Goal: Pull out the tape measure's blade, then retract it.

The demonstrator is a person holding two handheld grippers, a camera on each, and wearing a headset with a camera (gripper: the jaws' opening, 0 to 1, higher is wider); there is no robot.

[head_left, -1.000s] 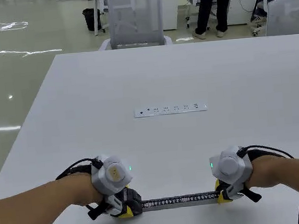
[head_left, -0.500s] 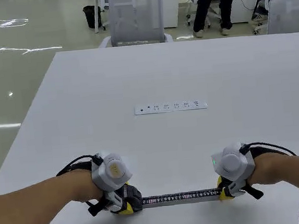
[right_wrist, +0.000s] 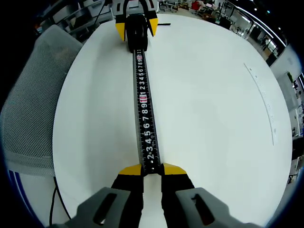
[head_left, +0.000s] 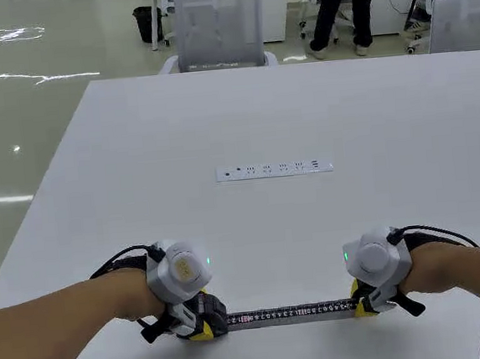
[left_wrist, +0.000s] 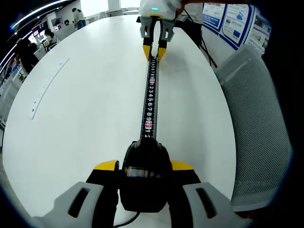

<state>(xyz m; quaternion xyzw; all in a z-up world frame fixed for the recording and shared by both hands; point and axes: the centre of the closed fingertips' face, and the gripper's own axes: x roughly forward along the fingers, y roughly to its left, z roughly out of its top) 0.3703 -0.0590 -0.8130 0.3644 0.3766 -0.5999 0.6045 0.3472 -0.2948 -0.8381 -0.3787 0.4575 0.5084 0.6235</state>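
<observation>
1. The left gripper (left_wrist: 145, 167) is clamped around the tape measure case (head_left: 210, 316). Its yellow fingertips press against both sides of the black body, and the jaws are spread no wider than the case itself.
2. That case sits on the white table (head_left: 258, 102), close to the near edge and left of that edge's middle.
3. The blade (head_left: 290, 314) is out! It runs straight and taut from the case toward the right, parallel to the near edge (black numerals with red tens marks, readable in both gripper views).
4. At the other end is the right gripper (right_wrist: 152, 169), its jaws almost fully together. The yellow tips pinch the blade's end between them, by the near edge and right of its middle.
5. The blade hangs low over the table top; whether it touches the surface I cannot tell.
6. Toward the table's middle lies a white power strip (head_left: 274, 170), parallel to the blade and well apart from it.
7. Beyond the far edge stands a grey mesh chair (head_left: 216, 22).
</observation>
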